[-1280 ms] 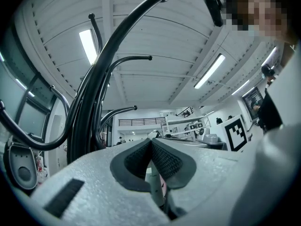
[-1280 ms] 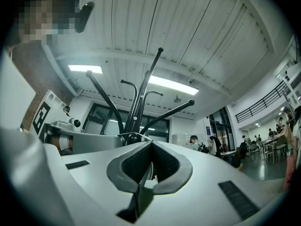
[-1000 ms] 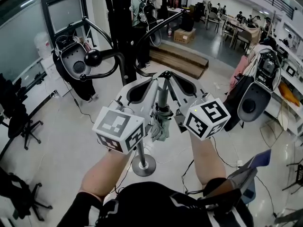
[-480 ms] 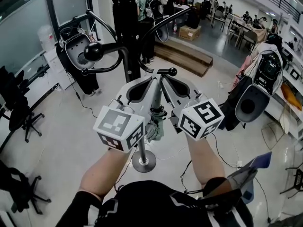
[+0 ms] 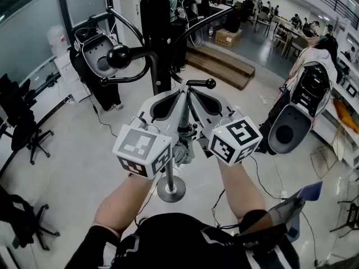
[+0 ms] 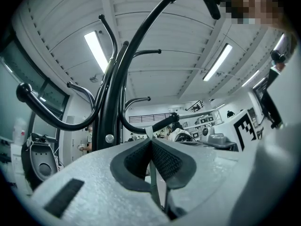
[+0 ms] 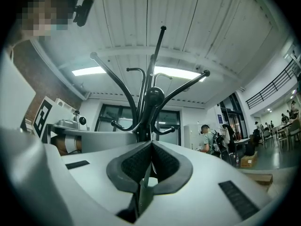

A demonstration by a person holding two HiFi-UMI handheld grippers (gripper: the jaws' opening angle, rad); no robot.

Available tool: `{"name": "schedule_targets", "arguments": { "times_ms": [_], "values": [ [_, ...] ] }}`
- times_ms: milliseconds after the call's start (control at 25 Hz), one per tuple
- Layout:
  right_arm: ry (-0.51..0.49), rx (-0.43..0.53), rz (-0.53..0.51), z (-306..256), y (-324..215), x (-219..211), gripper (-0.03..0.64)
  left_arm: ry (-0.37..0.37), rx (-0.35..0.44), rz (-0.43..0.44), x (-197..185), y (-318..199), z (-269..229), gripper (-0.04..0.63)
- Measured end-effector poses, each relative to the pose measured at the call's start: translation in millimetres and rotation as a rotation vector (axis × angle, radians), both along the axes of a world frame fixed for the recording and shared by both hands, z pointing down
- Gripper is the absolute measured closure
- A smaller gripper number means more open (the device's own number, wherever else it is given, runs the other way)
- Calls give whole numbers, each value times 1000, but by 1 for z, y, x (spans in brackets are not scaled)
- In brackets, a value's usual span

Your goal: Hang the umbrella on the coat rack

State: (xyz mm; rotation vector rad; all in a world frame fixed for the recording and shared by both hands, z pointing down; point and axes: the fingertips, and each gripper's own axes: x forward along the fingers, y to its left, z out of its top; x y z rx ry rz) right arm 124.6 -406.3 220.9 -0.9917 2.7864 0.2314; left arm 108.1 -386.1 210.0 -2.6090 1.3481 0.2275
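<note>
Both claws are pinching fully shut: the left gripper (image 6: 150,142) and the right gripper (image 7: 151,145) are each clamping the thin grey-green strap (image 6: 153,185) of the folded grey-green fabric umbrella (image 5: 184,147), which is hanging between them. Just beyond the jaw tips, a ball-tipped black hook (image 5: 199,84) is projecting from the black metal coat rack (image 5: 157,38).

Umbrella (image 5: 184,149): grey-green, folded, upright, raised off the floor.
Coat rack (image 5: 158,38): black, curved ball-tipped arms, just beyond.
</note>
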Motion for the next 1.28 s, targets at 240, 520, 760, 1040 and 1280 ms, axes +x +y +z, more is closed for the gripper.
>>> {"name": "schedule_targets", "arguments": {
  "times_ms": [240, 520, 760, 1040, 1280],
  "values": [
    [-15, 2, -10, 3, 1, -6, 607, 0, 13, -5, -3, -1, 2, 586],
    [-36, 12, 8, 4, 2, -6, 607, -9, 44, 18, -3, -1, 3, 584],
    [-35, 47, 72, 4, 9, -3, 607, -6, 53, 71, -1, 4, 6, 584],
    [-35, 47, 157, 10, 21, 2, 606, -27, 40, 157, 0, 18, 18, 584],
    [-47, 34, 230, 14, 31, 4, 606, -40, 20, 232, -7, 27, 31, 584]
  ]
}}
